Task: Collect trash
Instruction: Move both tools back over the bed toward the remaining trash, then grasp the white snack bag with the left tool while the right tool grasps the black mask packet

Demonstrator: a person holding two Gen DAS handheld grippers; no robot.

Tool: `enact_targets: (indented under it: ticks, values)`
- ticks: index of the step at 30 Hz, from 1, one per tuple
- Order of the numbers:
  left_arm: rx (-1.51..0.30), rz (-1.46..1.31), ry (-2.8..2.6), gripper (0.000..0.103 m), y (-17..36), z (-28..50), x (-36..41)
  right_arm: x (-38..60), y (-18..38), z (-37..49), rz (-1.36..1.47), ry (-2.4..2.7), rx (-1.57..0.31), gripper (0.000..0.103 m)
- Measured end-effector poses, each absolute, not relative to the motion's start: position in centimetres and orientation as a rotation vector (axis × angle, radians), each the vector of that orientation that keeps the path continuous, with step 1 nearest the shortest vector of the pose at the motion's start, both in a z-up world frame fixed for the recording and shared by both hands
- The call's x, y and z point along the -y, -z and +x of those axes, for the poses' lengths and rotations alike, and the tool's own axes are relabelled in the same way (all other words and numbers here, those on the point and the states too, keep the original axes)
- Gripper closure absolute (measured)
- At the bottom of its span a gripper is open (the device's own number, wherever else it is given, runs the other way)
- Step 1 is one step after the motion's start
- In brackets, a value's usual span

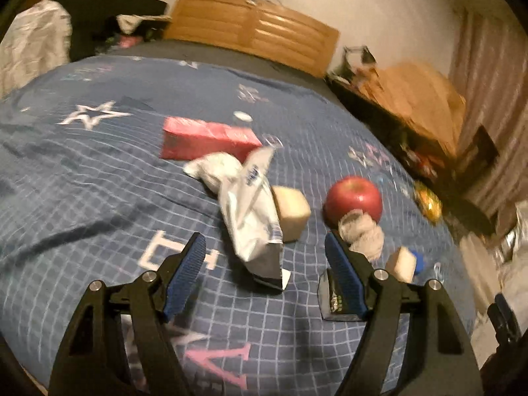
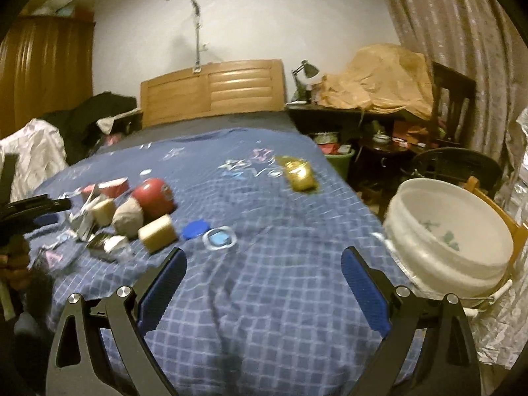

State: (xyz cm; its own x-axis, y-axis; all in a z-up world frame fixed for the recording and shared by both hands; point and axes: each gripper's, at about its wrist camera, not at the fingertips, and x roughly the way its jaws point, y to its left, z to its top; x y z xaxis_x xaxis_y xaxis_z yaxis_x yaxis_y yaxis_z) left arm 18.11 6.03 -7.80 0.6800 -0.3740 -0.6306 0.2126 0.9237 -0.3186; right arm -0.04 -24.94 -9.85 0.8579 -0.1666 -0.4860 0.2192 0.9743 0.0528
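The bed carries the litter on its blue checked cover, bunched toward its left edge, while a white bucket waits off the right edge, likely as the bin. The left gripper, jaws open and empty, lines up on the crumpled silver wrapper. The right gripper, jaws spread wide and empty, hangs over bare cover near the foot, apparently ready for the blue bottle cap.
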Motion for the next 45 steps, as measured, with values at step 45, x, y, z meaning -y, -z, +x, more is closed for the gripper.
enact_targets:
  ticks: [45]
  values:
    - [-0.813,-0.395,0.168,0.070,12.4,20.6,-15.4,7.1,12.8,15.9,-0.372,-0.378,-0.810,0.041]
